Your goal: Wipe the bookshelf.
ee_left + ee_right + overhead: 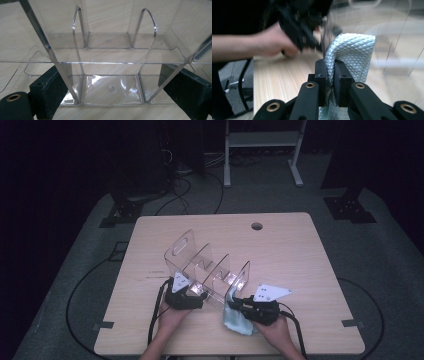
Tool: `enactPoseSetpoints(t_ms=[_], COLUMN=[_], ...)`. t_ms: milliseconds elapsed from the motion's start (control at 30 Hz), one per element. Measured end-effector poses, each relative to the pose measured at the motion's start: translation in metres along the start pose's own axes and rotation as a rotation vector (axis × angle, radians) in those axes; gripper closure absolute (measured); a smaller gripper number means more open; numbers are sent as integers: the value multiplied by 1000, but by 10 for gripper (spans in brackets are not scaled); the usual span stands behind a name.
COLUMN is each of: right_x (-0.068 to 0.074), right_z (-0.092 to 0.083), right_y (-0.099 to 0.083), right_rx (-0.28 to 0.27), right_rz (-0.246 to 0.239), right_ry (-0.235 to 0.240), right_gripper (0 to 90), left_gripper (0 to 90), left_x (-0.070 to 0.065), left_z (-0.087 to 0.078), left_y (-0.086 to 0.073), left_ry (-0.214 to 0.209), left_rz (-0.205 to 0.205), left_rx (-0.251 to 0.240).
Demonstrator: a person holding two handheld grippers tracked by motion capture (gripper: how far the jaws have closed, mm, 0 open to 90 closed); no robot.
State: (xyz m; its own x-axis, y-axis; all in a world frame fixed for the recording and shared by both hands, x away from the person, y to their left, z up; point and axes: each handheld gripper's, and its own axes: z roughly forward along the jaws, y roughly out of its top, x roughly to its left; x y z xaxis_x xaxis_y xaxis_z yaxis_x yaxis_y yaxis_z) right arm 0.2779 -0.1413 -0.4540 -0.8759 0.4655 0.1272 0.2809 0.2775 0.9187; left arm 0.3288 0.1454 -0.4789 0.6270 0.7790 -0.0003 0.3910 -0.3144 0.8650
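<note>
A clear acrylic organizer (207, 265) with several upright dividers stands in the middle of the wooden table (300, 260). My left gripper (192, 295) is at its near left end. In the left gripper view the jaws (112, 82) stand wide, and the pads (51, 87) press on the outer walls of the organizer's base (110, 87). My right gripper (239, 304) is at the organizer's near right end, shut on a folded light blue quilted cloth (239, 322). In the right gripper view the cloth (352, 50) rises from between the pinched jaws (330, 72) against the blurred clear wall.
A round cable hole (257, 226) sits near the table's far edge. Black cables (80, 290) loop on the floor around the table. White frame legs (227, 155) stand behind it. The other hand with its gripper (297, 32) is blurred in the right gripper view.
</note>
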Motion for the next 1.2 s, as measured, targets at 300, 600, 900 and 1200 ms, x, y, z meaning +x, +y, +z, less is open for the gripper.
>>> enactPoseSetpoints(t_ms=[300, 600, 900, 1200], right_x=[-3, -58, -76, -85], right_z=[14, 11, 12, 14], right_y=[-20, -28, -30, -28], right_rx=[84, 111, 118, 172], right_rz=[5, 91, 167, 160], right_ry=[0, -140, -185, -182], right_gripper=[821, 819, 819, 818], left_gripper=[81, 81, 80, 80], left_x=[0, -1, 0, 0], left_z=[0, 0, 0, 0], left_y=[0, 1, 1, 1], left_ry=[-1, 0, 3, 4], left_rz=[-5, -1, -3, -2], left_rx=[-4, 3, 4, 6])
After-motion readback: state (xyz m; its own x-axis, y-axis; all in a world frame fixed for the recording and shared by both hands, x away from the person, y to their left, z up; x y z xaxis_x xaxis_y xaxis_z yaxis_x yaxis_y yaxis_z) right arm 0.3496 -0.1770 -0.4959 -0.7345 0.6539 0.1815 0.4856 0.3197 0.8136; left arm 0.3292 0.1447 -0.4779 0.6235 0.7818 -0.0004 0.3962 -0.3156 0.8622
